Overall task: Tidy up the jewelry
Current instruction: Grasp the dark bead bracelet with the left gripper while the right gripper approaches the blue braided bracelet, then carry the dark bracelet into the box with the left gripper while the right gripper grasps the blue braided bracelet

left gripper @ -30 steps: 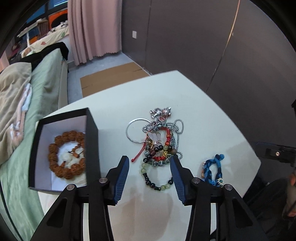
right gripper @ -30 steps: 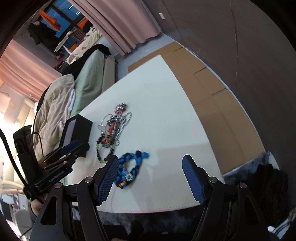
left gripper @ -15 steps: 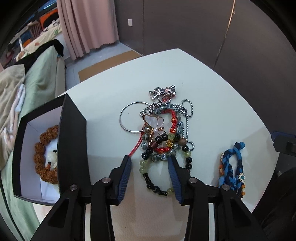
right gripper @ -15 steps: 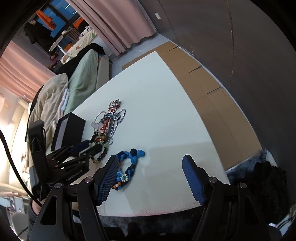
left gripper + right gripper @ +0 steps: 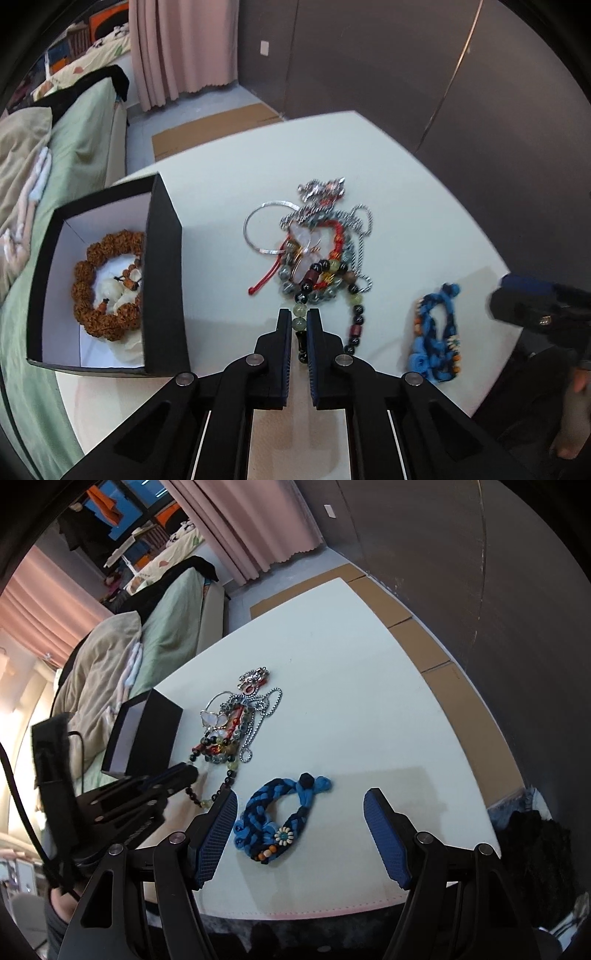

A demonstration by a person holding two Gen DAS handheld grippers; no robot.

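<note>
A tangled jewelry pile (image 5: 317, 236) lies mid-table: a silver bangle (image 5: 248, 229), chains, a red cord and a green-and-black bead bracelet (image 5: 354, 321). The jaws of my left gripper (image 5: 298, 314) are closing, and the pads pinch a green bead at that bracelet's near-left side. A black box (image 5: 164, 277) at the left holds a brown bead bracelet (image 5: 90, 295). A blue braided bracelet (image 5: 273, 812) lies near the table's front edge. My right gripper (image 5: 300, 797) hangs open just above it, with one finger on either side.
The white table (image 5: 351, 664) ends close behind the blue bracelet, and its right side is bare. A bed with green and beige bedding (image 5: 74, 147) runs along the left. Cardboard sheets (image 5: 424, 635) lie on the floor beyond the table.
My left jaws have drawn together from wide apart onto the green beads. The right gripper has shifted over the blue braided bracelet, its jaws as wide as before.
</note>
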